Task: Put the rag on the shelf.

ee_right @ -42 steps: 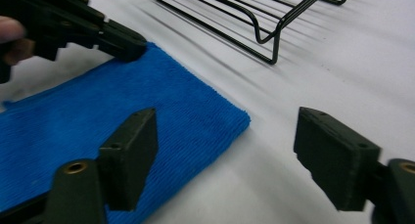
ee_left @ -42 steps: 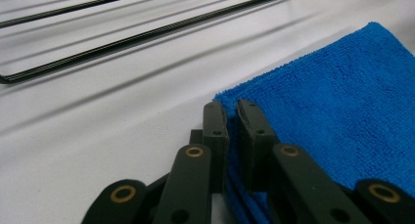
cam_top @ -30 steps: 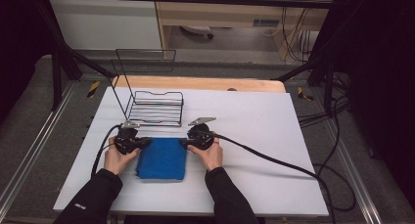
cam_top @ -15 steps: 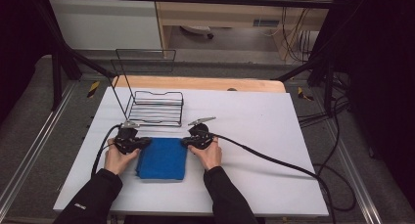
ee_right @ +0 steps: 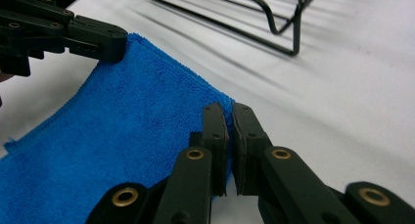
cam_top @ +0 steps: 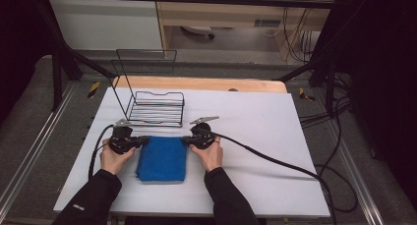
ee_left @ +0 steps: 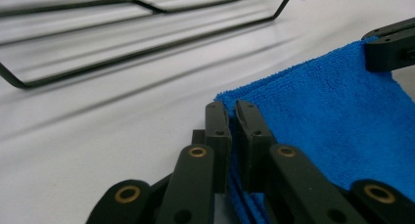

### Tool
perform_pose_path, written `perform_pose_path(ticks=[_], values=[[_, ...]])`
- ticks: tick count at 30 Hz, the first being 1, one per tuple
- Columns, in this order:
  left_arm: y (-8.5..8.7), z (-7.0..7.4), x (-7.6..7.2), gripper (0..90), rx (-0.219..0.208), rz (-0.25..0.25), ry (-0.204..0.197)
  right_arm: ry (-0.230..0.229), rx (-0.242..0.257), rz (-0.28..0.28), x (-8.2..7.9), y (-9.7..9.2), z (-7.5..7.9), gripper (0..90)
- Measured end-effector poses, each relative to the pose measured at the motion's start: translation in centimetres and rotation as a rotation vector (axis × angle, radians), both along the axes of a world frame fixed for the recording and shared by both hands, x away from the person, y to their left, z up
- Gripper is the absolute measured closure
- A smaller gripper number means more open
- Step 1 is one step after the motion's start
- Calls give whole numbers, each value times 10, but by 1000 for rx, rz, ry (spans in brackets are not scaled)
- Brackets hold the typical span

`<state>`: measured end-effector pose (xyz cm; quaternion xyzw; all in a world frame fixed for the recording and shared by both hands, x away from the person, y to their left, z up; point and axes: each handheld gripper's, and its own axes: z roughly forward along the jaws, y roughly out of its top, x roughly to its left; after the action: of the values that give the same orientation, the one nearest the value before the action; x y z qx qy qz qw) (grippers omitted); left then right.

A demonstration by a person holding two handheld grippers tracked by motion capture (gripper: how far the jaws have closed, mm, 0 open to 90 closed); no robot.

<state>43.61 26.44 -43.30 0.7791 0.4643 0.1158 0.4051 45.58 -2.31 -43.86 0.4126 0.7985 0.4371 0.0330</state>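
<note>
A folded blue cloth (cam_top: 162,158) lies flat on the white table (cam_top: 255,122), between the person's two hands. My left gripper (cam_top: 144,140) is shut on its far left corner; in the left gripper view the jaws (ee_left: 232,109) pinch the cloth's edge (ee_left: 342,126). My right gripper (cam_top: 187,141) is shut on the far right corner, and its jaws (ee_right: 229,111) grip the blue cloth (ee_right: 112,150). Both grippers' jaws have just been closing, with the cloth between them. Each gripper view also shows the other gripper across the cloth: the right gripper (ee_left: 386,48) and the left gripper (ee_right: 105,40).
A black wire rack (cam_top: 155,107) stands just beyond the cloth, with a tall wire back at its left. A black cable (cam_top: 275,161) trails right from the right gripper across the table. A wooden board edge (cam_top: 196,83) borders the table's far side.
</note>
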Motion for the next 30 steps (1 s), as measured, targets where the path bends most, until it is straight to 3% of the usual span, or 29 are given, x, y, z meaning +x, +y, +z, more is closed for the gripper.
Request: perform_pose_path(ticks=[5, 12, 30], values=[[4, 9, -11, 847, -25, -1, -45, -73, 25, 13, -11, -2, 11, 861], [6, 21, -22, 847, -43, -4, -88, -124, 37, 24, -19, -3, 18, 861], [9, 52, -43, 846, -83, -19, -196, -233, 132, 37, -36, -12, 49, 861]])
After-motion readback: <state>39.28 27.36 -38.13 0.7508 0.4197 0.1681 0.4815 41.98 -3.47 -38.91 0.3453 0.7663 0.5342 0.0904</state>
